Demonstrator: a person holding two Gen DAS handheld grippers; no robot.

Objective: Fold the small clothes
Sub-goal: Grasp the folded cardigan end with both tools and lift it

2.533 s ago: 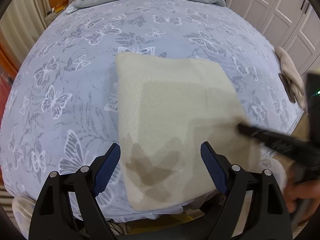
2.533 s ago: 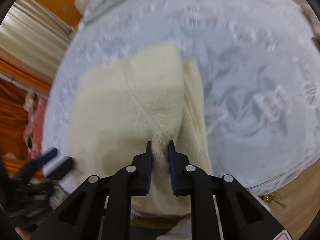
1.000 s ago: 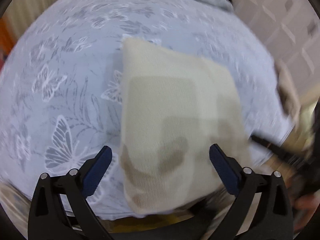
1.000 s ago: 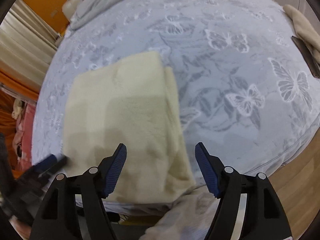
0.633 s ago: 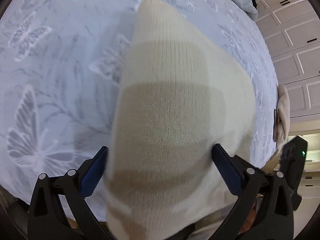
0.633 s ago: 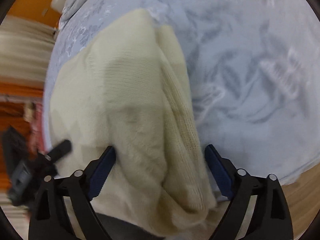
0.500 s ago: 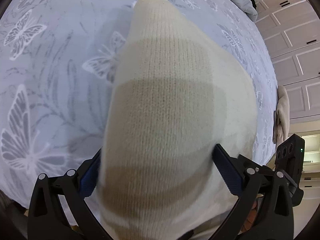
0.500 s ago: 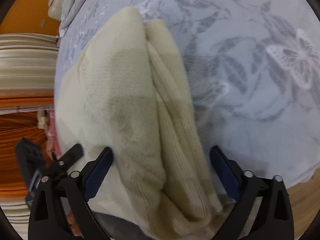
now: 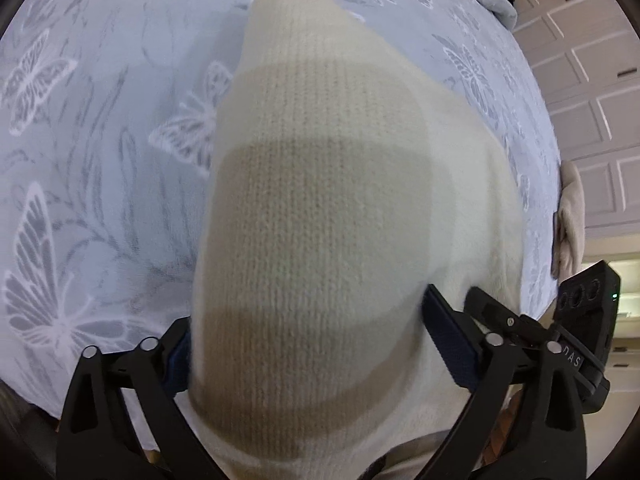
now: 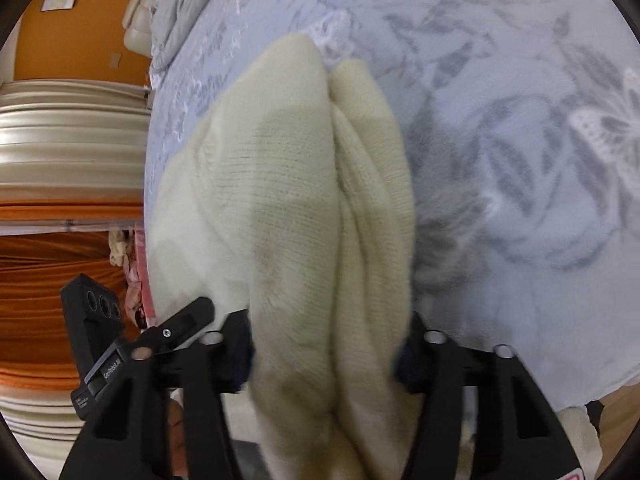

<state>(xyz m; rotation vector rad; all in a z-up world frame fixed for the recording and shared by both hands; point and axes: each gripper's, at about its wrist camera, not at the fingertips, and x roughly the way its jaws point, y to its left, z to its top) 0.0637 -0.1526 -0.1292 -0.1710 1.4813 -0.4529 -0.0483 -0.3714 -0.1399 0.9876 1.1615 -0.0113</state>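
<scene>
A folded cream knit garment (image 9: 320, 208) lies on the butterfly-print bedspread (image 9: 100, 152), near its front edge. It also shows in the right wrist view (image 10: 296, 208), with thick folded layers along its right side. My left gripper (image 9: 308, 336) is open, its jaws straddling the garment's near end. My right gripper (image 10: 324, 344) is open too, its jaws on either side of the folded edge. Each gripper shows in the other's view, close together at the garment's near edge.
A grey duvet (image 10: 176, 12) is bunched at the head of the bed. A beige cloth (image 9: 570, 216) lies at the bed's right edge, by white cabinet doors (image 9: 580, 80). Orange curtains (image 10: 52, 280) hang to the left.
The right gripper let go of the garment's fold and opened. Both grippers then moved down close over the garment's near end, and the right gripper's jaws have narrowed around the folded edge.
</scene>
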